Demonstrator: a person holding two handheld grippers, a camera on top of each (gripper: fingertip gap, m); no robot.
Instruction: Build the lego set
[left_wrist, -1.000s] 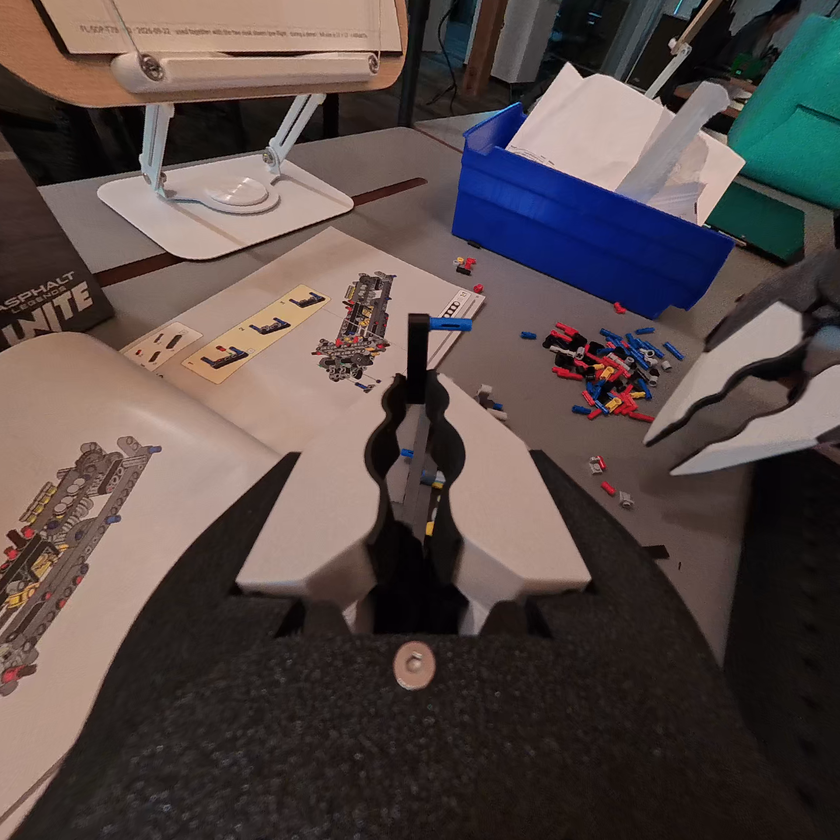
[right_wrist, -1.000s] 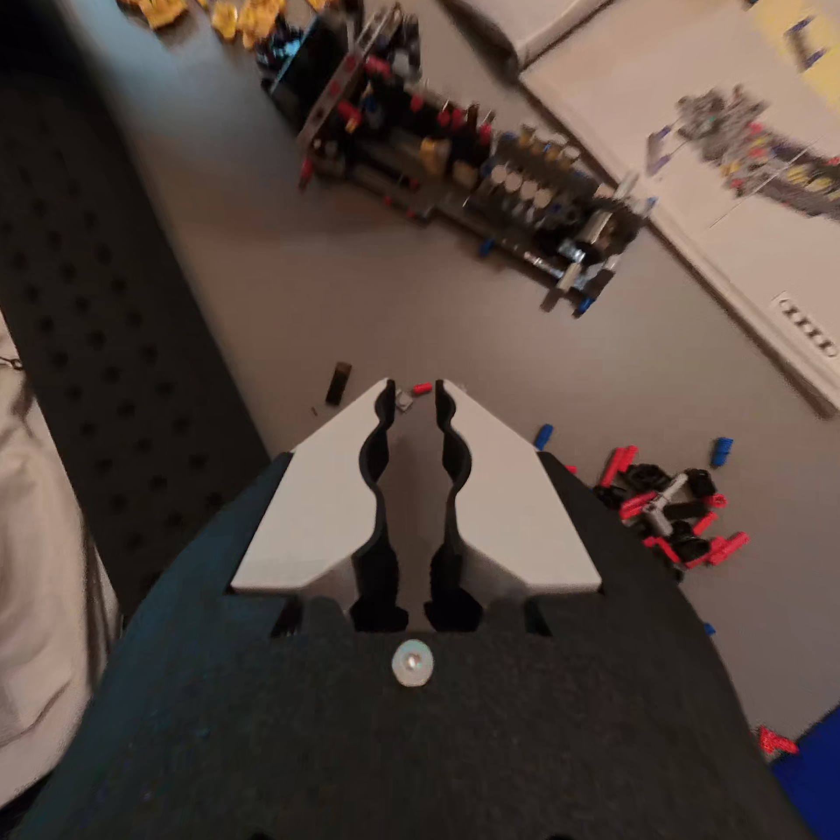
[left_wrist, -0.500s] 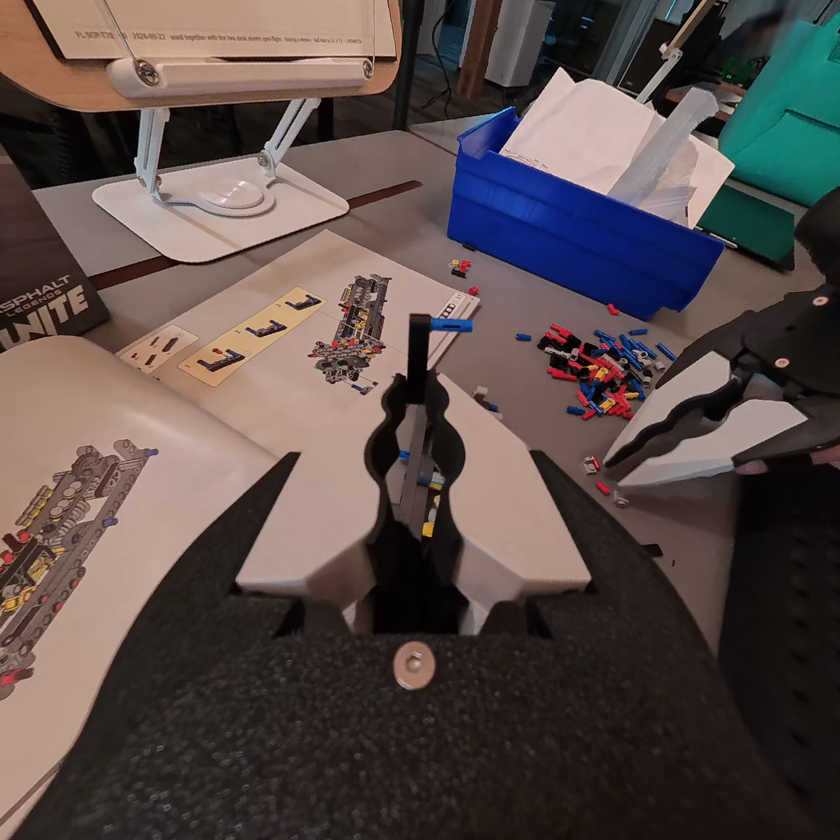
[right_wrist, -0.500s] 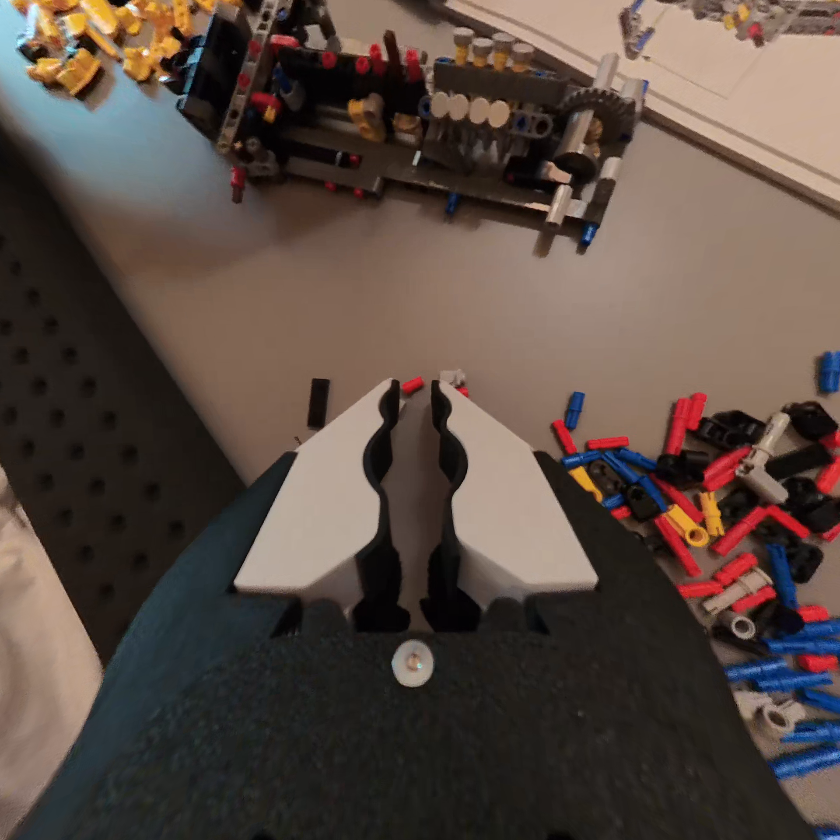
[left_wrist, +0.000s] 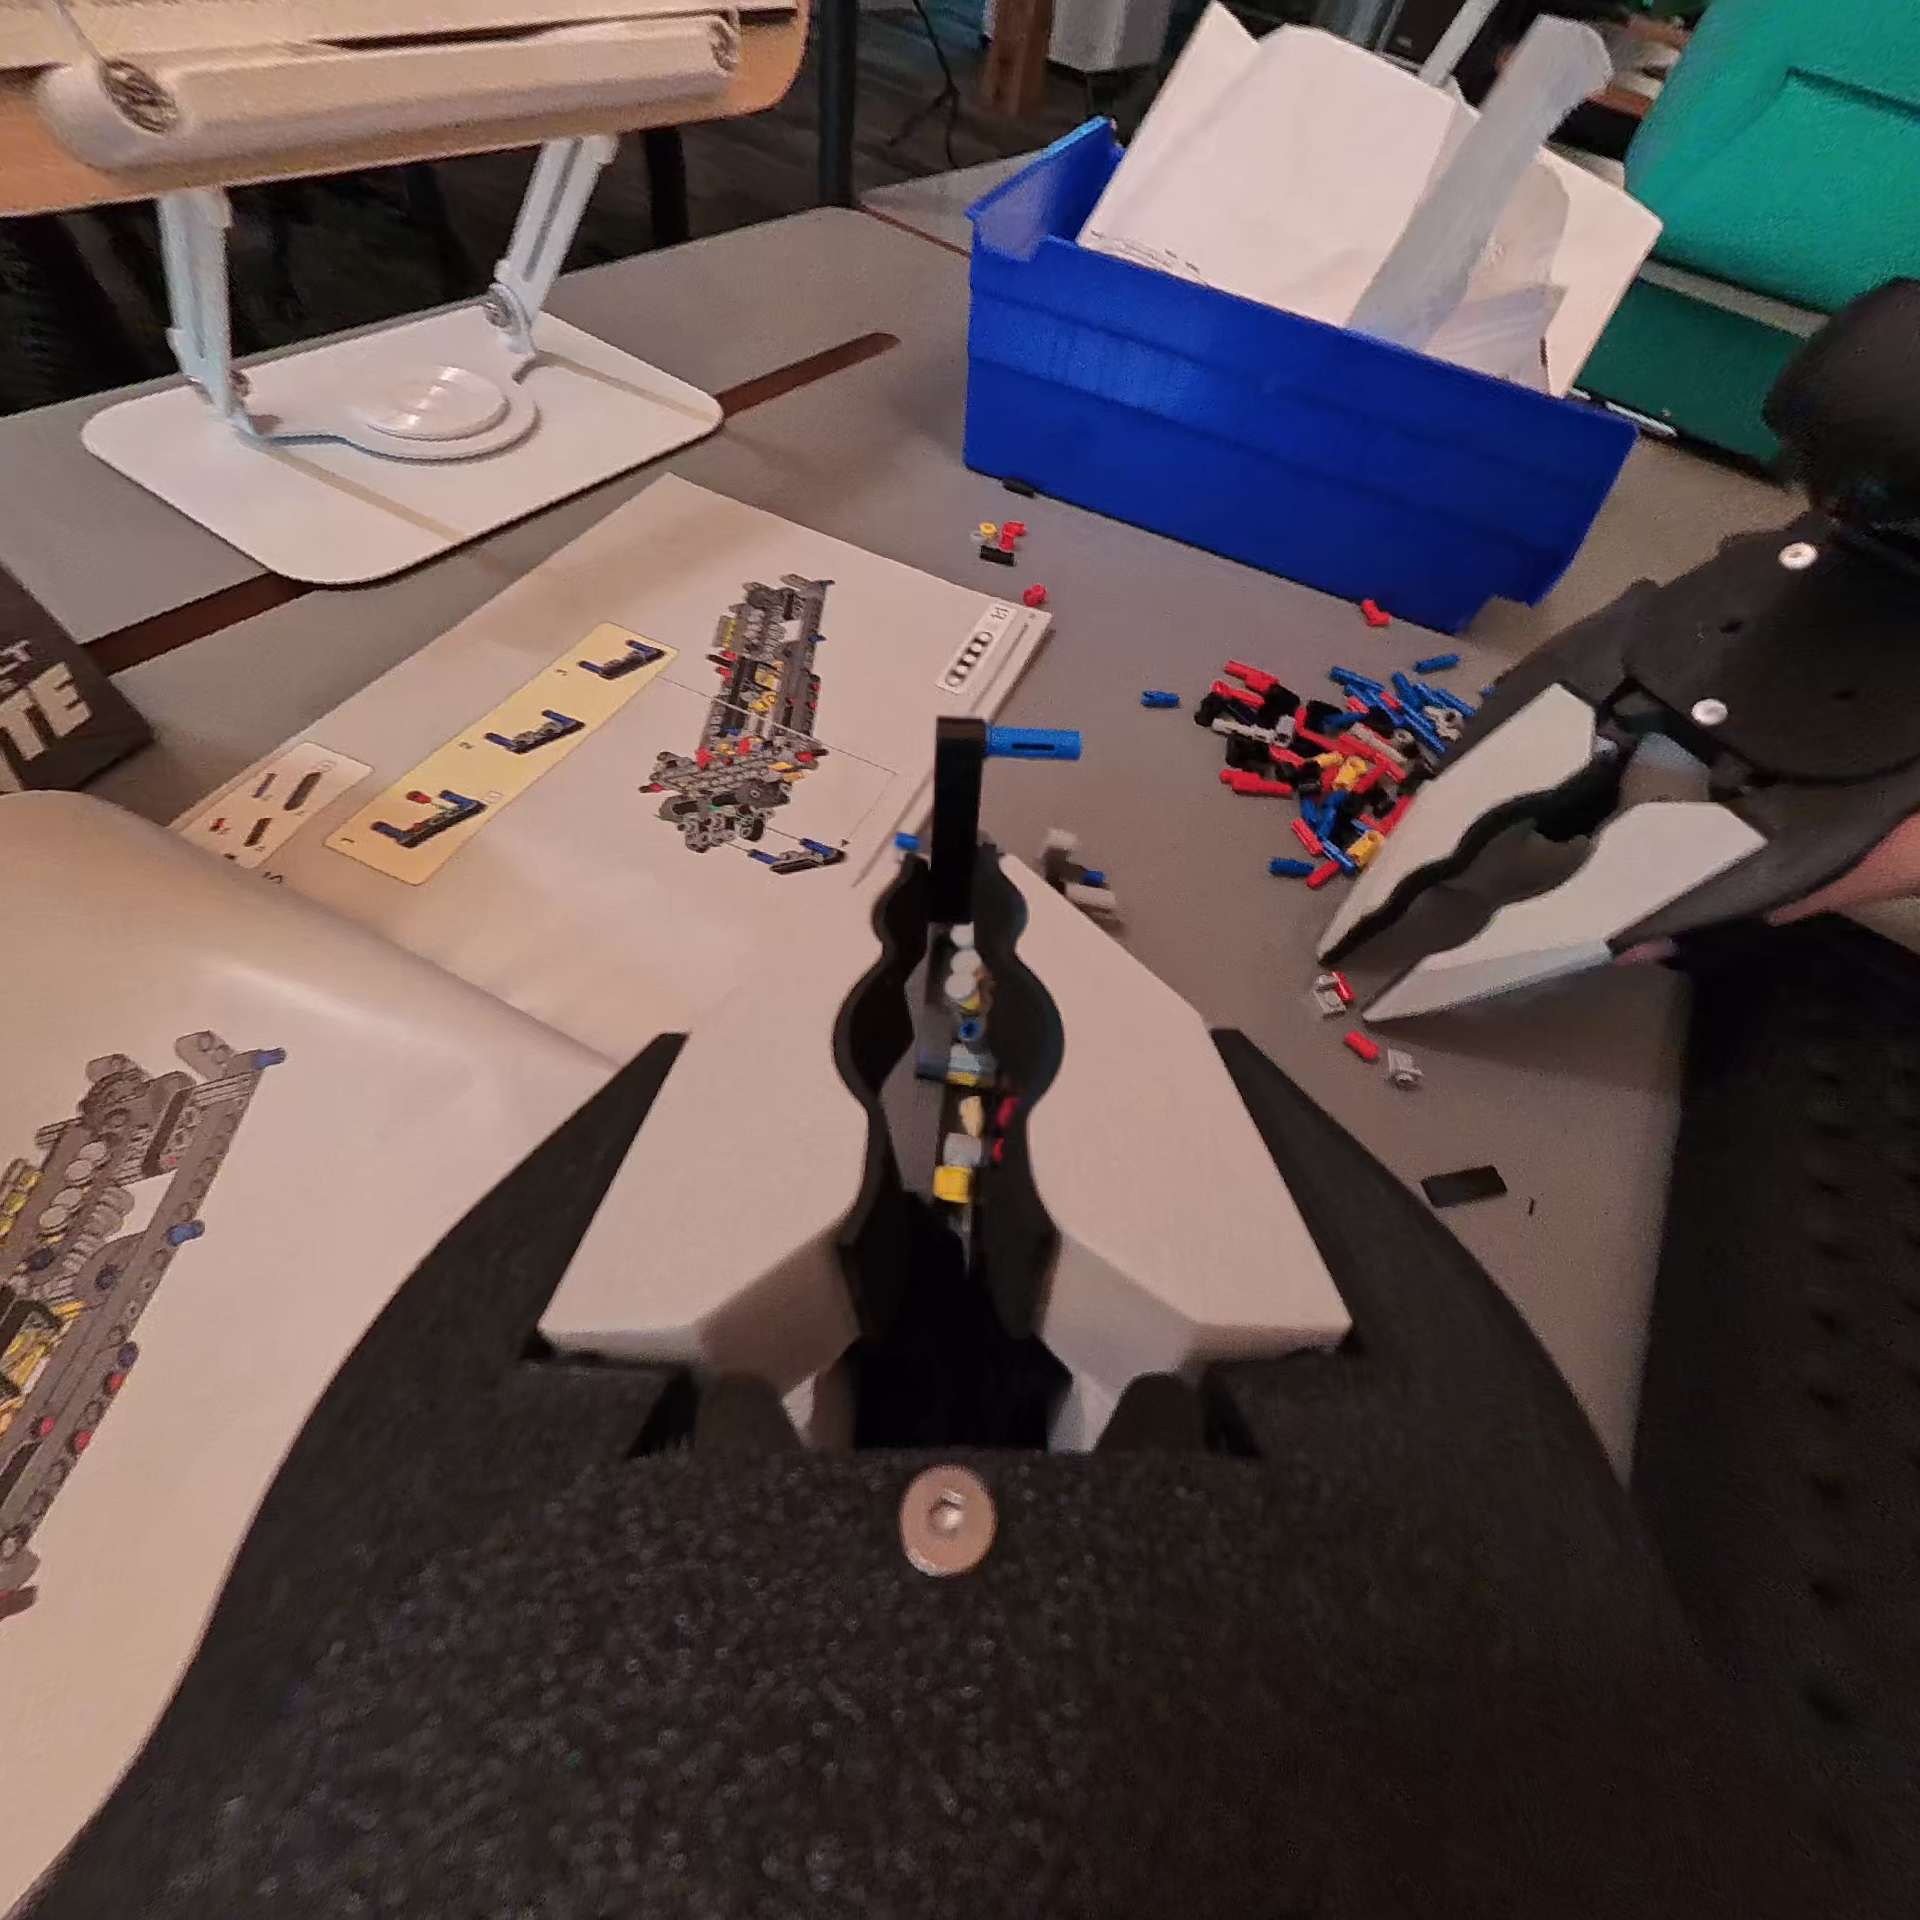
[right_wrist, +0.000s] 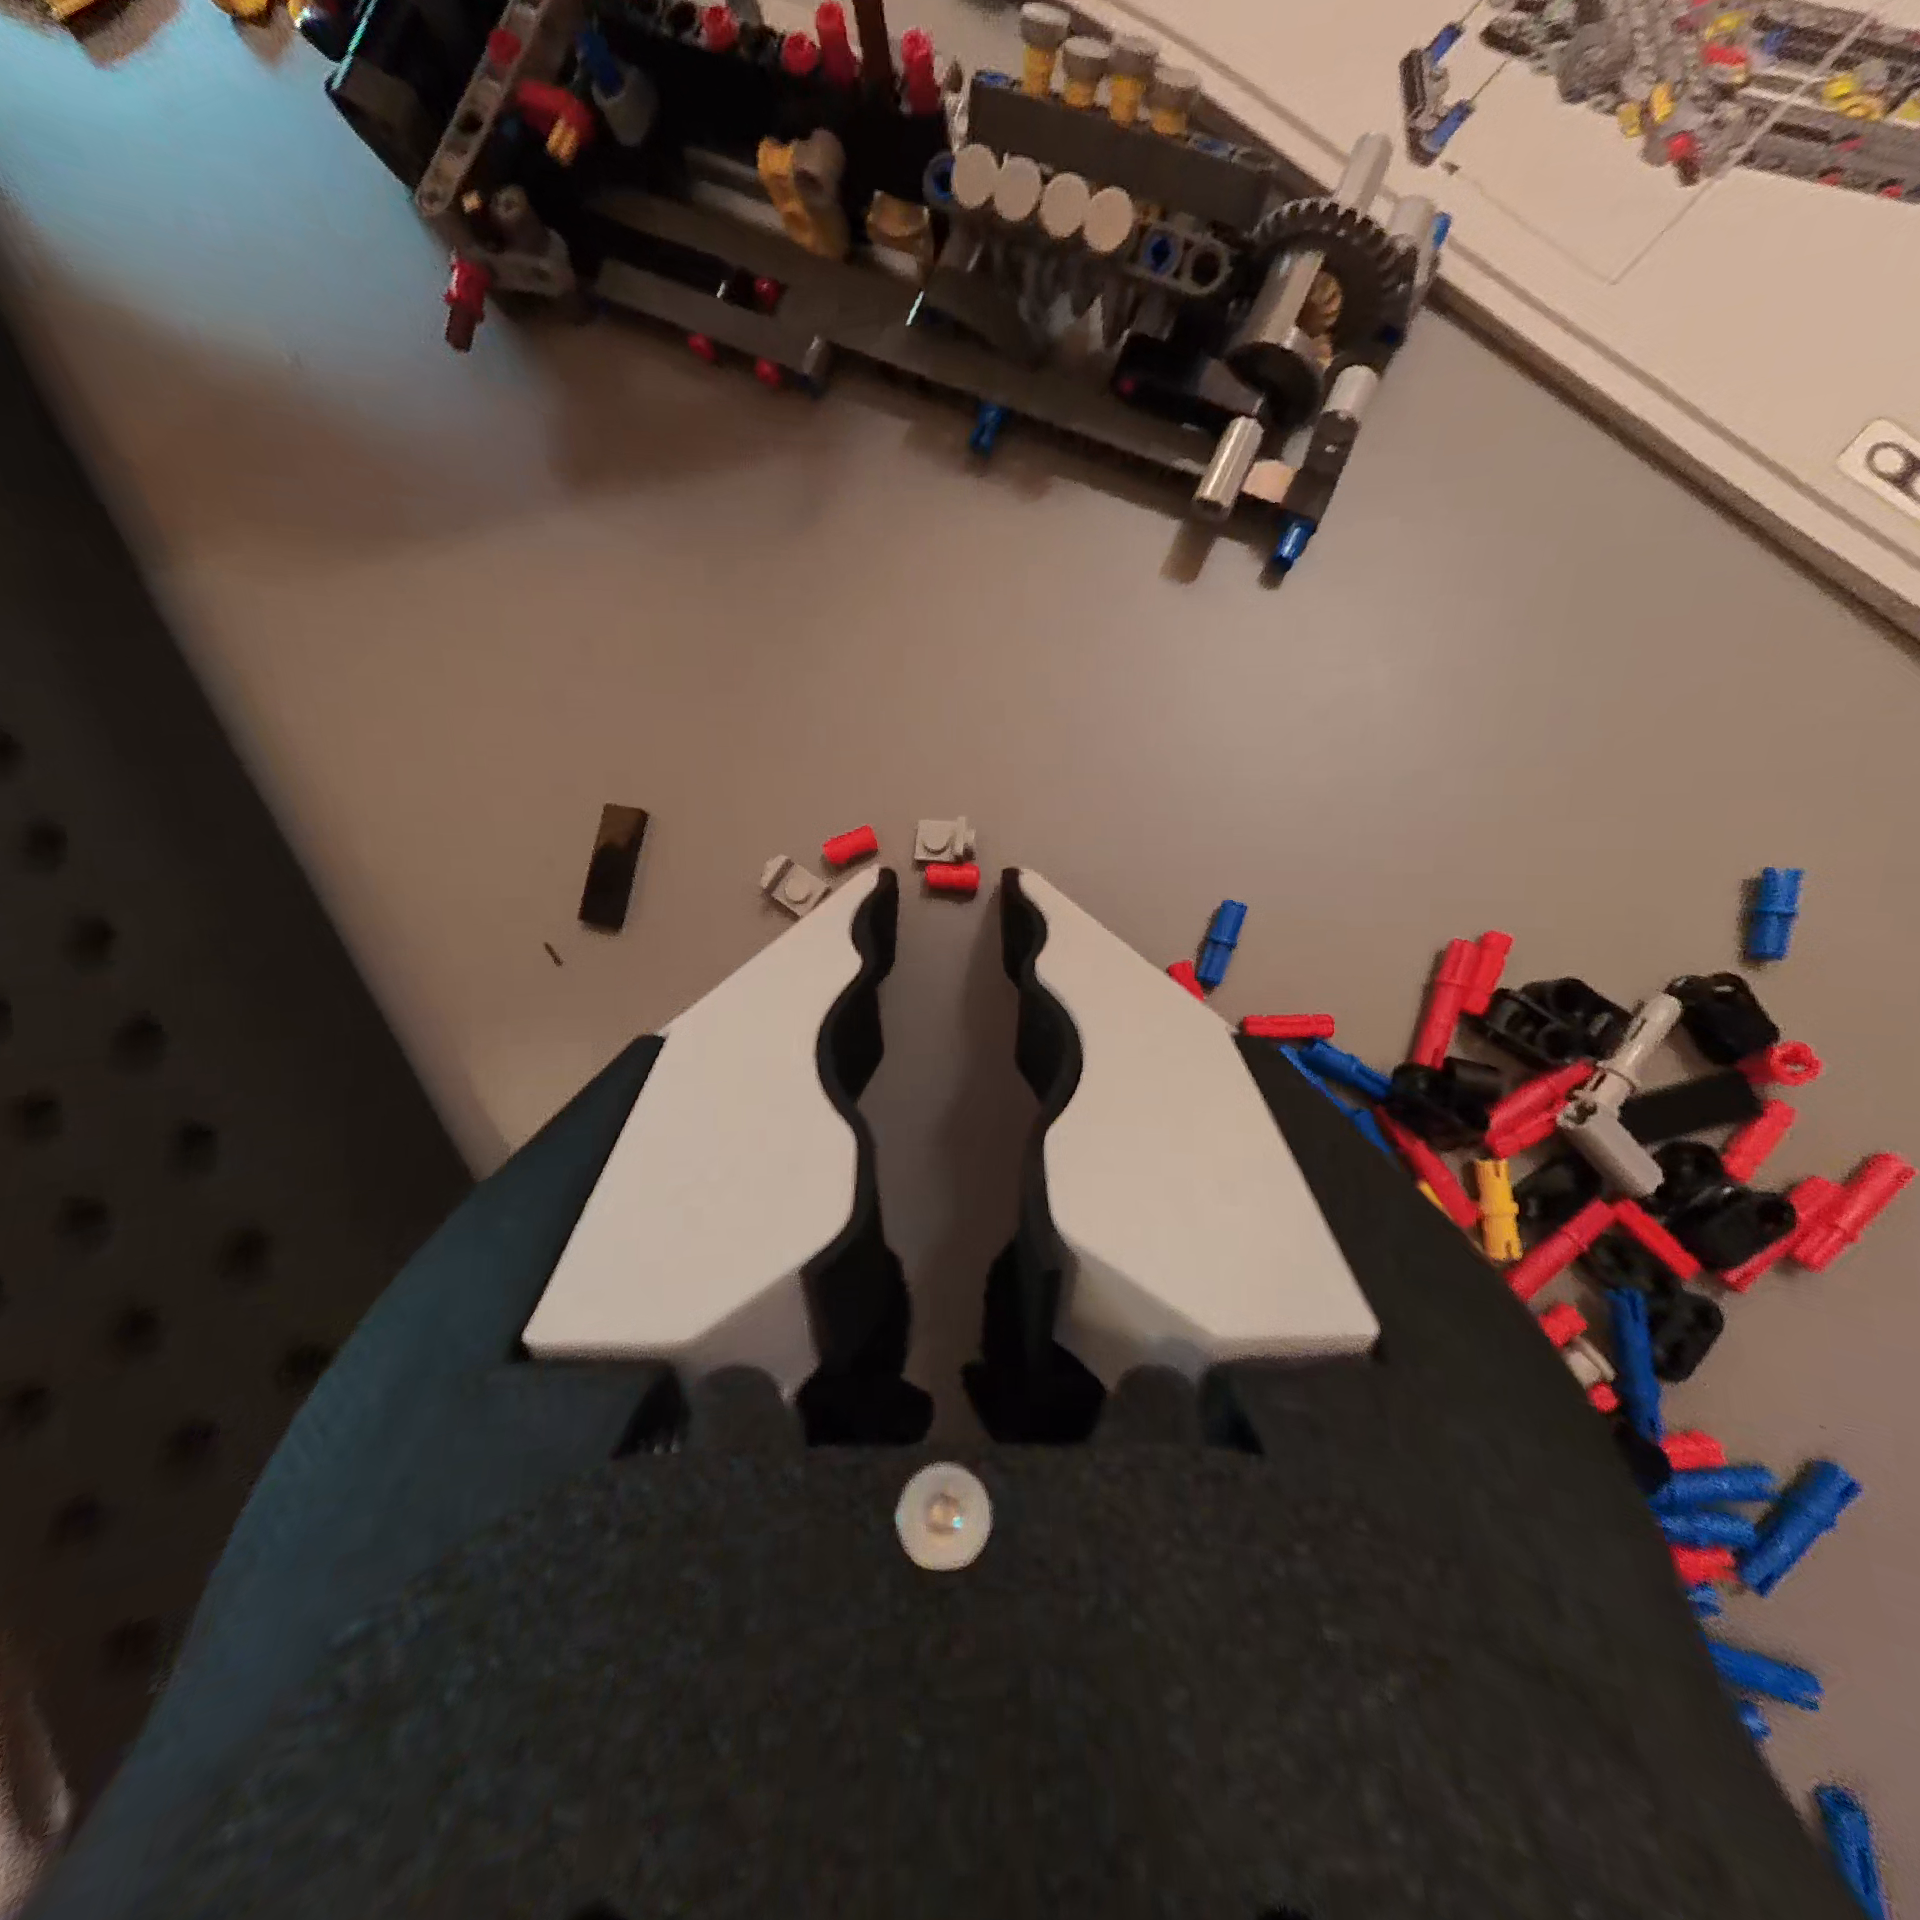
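My left gripper (left_wrist: 951, 883) is shut on a black beam (left_wrist: 956, 810) that stands upright with a blue pin (left_wrist: 1034, 743) sticking out of its top. Part of the grey chassis model (left_wrist: 961, 1039) shows below, through the gap between the jaws. My right gripper (right_wrist: 948, 894) is open and low over the table, its tips either side of a small red pin (right_wrist: 951, 878). Beside it lie another red pin (right_wrist: 850, 844) and two small grey plates (right_wrist: 943, 840). The long chassis model (right_wrist: 935, 229) lies beyond. The right gripper also shows in the left wrist view (left_wrist: 1351, 977).
A pile of red, blue and black pins (right_wrist: 1610, 1143) lies to the right of my right gripper. A black tile (right_wrist: 613, 864) lies to its left, near a dark perforated mat (right_wrist: 156, 1039). The open instruction booklet (left_wrist: 623, 779), a white stand (left_wrist: 395, 447) and a blue bin (left_wrist: 1247, 416) are farther back. The left gripper's tips are roughly 15 cm from the right gripper's. My right gripper is the nearer one to the black tile (right_wrist: 613, 864): about 5 cm, against 20 cm. The left camera catches it too, in the left wrist view (left_wrist: 1459, 1181).
My right gripper has come down and forward to the small loose pieces and opened slightly wider. My left gripper still holds the black beam and has barely shifted.
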